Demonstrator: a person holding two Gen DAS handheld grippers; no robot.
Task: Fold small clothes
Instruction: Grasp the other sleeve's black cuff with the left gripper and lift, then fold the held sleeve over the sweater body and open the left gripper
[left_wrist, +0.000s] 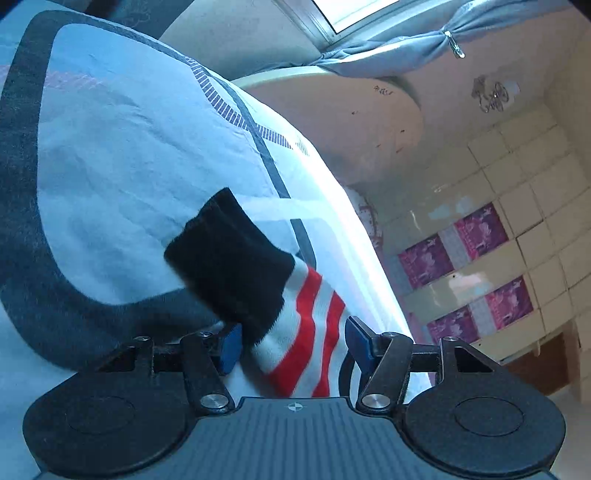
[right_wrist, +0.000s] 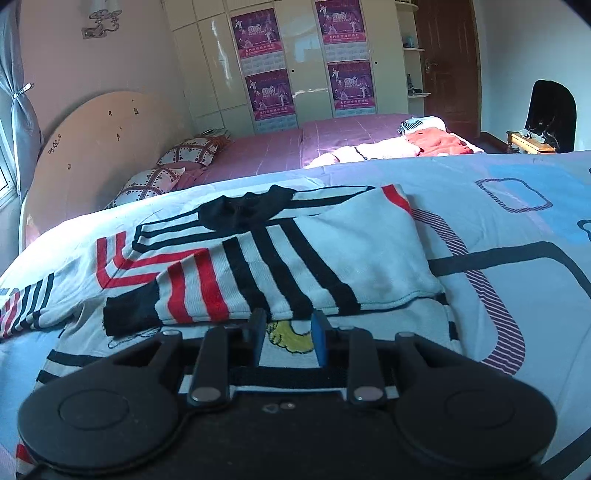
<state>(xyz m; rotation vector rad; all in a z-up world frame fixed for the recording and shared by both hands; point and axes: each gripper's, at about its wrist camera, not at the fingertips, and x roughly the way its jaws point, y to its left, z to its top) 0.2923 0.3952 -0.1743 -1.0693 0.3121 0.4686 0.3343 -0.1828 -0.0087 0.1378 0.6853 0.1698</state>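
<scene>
A small white sweater (right_wrist: 332, 251) with black and red stripes and a black collar lies on the patterned bedsheet (right_wrist: 517, 229). Its right sleeve is folded across the body, black cuff (right_wrist: 129, 314) toward the left. My right gripper (right_wrist: 288, 339) is open just above the sweater's lower body, over a yellow cartoon print (right_wrist: 291, 338), holding nothing. In the left wrist view, the other sleeve (left_wrist: 303, 332) with its black cuff (left_wrist: 225, 258) lies between the fingers of my left gripper (left_wrist: 291, 341). Its jaws stand open around the sleeve.
A second bed (right_wrist: 314, 140) with a pink cover, pillows and a pile of clothes (right_wrist: 424, 144) stands behind. A wardrobe (right_wrist: 295, 55) with purple posters, a door and a chair (right_wrist: 550, 118) are farther back. The sheet's edge (left_wrist: 362, 240) drops off near the left gripper.
</scene>
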